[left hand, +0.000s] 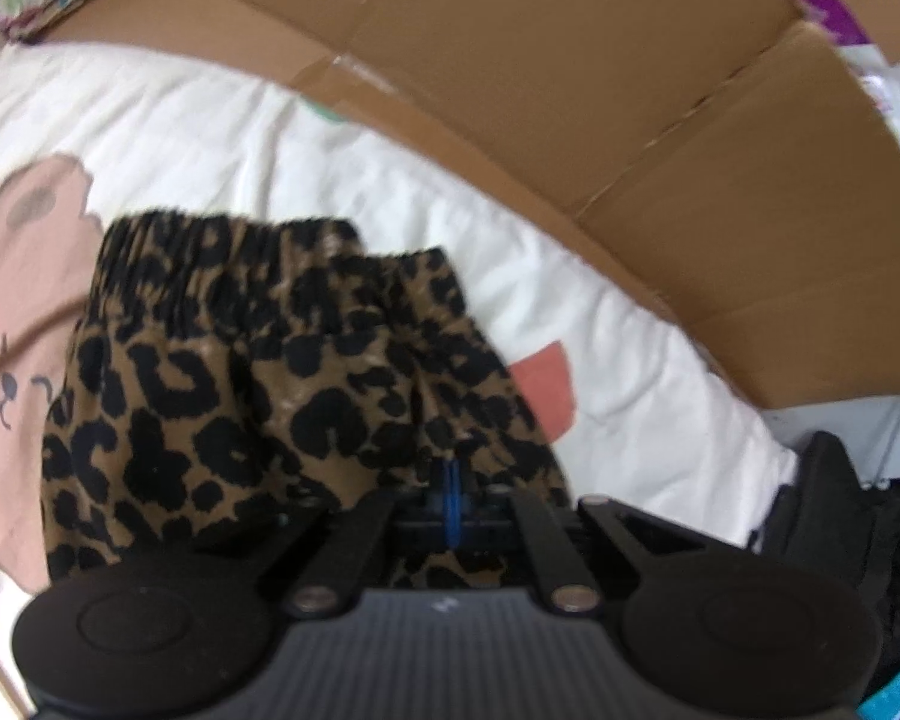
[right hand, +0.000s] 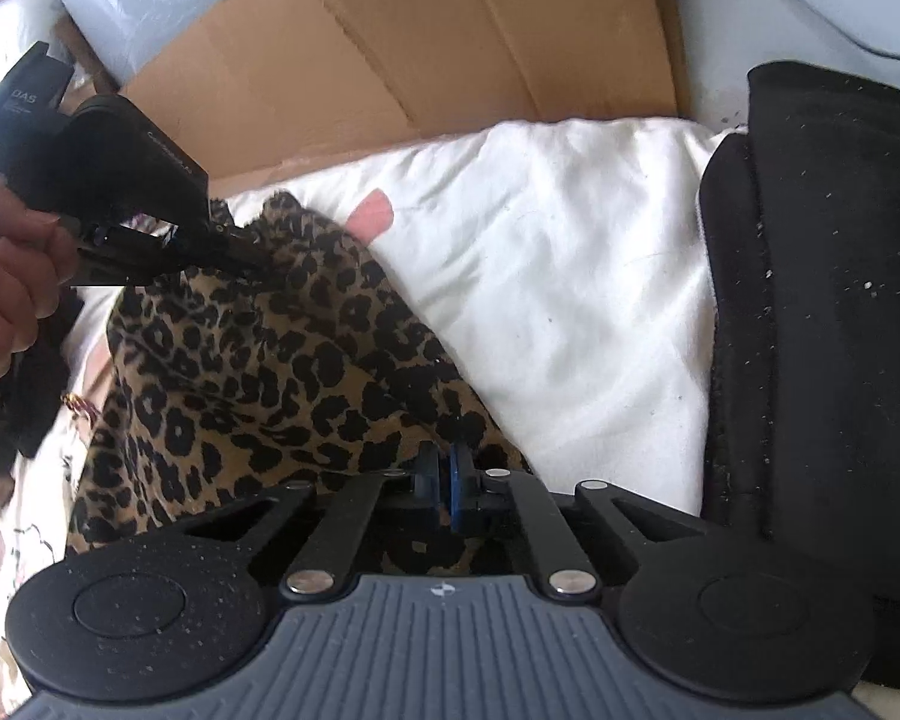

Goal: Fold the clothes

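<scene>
both my left gripper (left hand: 452,501) and my right gripper (right hand: 444,489) pinch the leopard-print shorts (left hand: 258,372) over the white quilt (left hand: 390,180), lower centre of each frame.

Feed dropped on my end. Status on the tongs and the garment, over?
Left tongs and right tongs both shut on leopard-print shorts. Shorts half lifted off white quilt. Cardboard behind, black cushion to the right, neither touching.

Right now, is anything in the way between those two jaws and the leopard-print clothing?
Nothing visible. Both grippers are already shut on the leopard garment: the left gripper pinches its far edge, the right gripper its near edge, over the white bedding.
</scene>
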